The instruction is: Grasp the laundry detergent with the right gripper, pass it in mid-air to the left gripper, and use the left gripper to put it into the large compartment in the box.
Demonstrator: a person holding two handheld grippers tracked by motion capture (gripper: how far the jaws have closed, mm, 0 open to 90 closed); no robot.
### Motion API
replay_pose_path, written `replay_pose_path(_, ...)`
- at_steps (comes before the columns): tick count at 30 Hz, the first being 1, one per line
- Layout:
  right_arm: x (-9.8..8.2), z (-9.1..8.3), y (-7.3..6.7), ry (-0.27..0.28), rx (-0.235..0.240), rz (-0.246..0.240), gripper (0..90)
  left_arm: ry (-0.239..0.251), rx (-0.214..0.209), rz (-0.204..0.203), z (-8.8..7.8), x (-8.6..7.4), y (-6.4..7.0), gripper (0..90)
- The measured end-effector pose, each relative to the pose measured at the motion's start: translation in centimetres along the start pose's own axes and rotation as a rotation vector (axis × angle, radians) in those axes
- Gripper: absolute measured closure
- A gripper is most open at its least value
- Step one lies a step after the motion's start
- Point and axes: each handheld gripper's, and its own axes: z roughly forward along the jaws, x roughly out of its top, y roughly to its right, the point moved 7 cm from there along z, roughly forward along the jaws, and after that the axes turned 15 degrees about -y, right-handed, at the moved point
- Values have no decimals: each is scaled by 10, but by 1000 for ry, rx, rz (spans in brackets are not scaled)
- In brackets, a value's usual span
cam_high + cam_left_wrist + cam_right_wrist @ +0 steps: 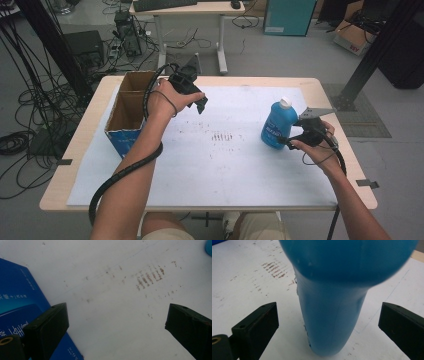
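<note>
The bottle point(278, 125) stands upright on the right of the desk point(210, 165), between the spread, open jaws of the right tongs point(286, 141), which do not yet touch it; the left tongs point(201, 103) hang open and empty over the desk beside the box point(122, 135). The bottle looks like smooth, rigid plastic, probably slippery and of moderate weight if filled, and its tall, narrow form may tip under a sideways push. Grip the narrow lower body squarely, below the wider shoulder, with firm and even pressure
</note>
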Motion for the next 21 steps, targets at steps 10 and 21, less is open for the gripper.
replay_pose_path(10,3,7,-1,40,-3,6,27,4,3,3,-1,0,0,51)
replay_pose_path(21,3,12,-1,60,-18,4,24,0,2,4,0,1,1,51)
